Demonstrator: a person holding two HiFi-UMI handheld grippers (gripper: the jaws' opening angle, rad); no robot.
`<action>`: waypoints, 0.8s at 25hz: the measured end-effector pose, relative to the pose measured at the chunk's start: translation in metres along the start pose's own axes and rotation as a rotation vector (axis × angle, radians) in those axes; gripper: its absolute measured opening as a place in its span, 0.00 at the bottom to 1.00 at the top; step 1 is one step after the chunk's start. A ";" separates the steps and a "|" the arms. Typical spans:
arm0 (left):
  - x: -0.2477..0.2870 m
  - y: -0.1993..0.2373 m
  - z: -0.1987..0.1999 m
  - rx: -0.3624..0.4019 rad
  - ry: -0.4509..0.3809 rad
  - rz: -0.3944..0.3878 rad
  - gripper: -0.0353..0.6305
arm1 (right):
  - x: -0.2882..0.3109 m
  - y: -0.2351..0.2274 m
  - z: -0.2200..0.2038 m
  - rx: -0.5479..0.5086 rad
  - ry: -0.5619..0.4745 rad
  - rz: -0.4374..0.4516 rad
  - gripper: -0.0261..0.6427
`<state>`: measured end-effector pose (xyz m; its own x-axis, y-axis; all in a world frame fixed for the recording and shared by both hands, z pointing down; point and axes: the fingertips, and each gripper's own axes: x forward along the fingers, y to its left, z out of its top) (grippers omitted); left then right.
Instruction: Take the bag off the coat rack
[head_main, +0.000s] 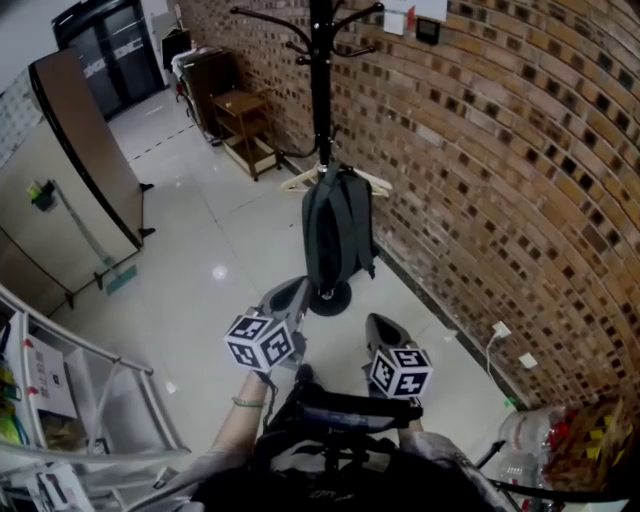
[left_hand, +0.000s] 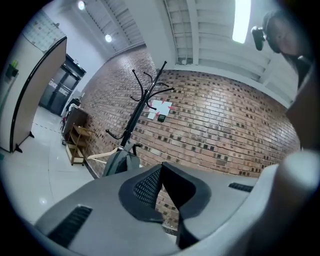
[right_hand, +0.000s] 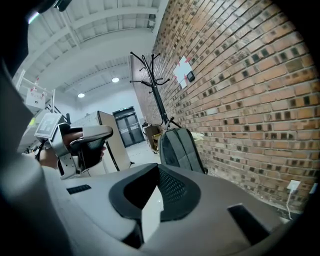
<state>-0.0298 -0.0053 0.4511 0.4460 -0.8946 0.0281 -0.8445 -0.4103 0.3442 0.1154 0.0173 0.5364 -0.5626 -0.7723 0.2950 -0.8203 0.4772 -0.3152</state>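
A grey backpack (head_main: 335, 235) hangs by its top loop from a low hook of the black coat rack (head_main: 320, 90), which stands close to the brick wall. Both grippers are held low in front of it, apart from it. My left gripper (head_main: 297, 289) points at the bag's lower edge, near the rack's round base (head_main: 330, 298), with its jaws shut and empty. My right gripper (head_main: 381, 324) is a little nearer to me, also shut on nothing. The left gripper view shows the backpack (left_hand: 120, 160) beyond the shut gripper (left_hand: 160, 168). The right gripper view shows the backpack (right_hand: 180, 147) above the shut gripper (right_hand: 159, 169).
A wooden hanger (head_main: 300, 180) hangs on the rack behind the bag. A wooden shelf (head_main: 245, 125) stands farther along the brick wall (head_main: 500, 150). A folded board (head_main: 85, 150) leans at the left, a metal rack (head_main: 70, 400) at the near left, bagged bottles (head_main: 555, 440) at the near right.
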 end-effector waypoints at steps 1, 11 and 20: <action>0.007 0.007 0.002 0.005 0.003 0.000 0.06 | 0.007 -0.001 0.002 0.003 -0.001 -0.004 0.04; 0.099 0.083 0.036 0.028 0.070 -0.119 0.14 | 0.105 -0.018 0.029 0.051 -0.020 -0.083 0.04; 0.190 0.150 0.057 0.042 0.182 -0.259 0.21 | 0.175 -0.031 0.067 0.095 -0.077 -0.183 0.04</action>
<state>-0.0885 -0.2467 0.4546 0.6906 -0.7143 0.1134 -0.7056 -0.6310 0.3226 0.0493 -0.1611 0.5371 -0.3925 -0.8741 0.2861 -0.8927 0.2871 -0.3474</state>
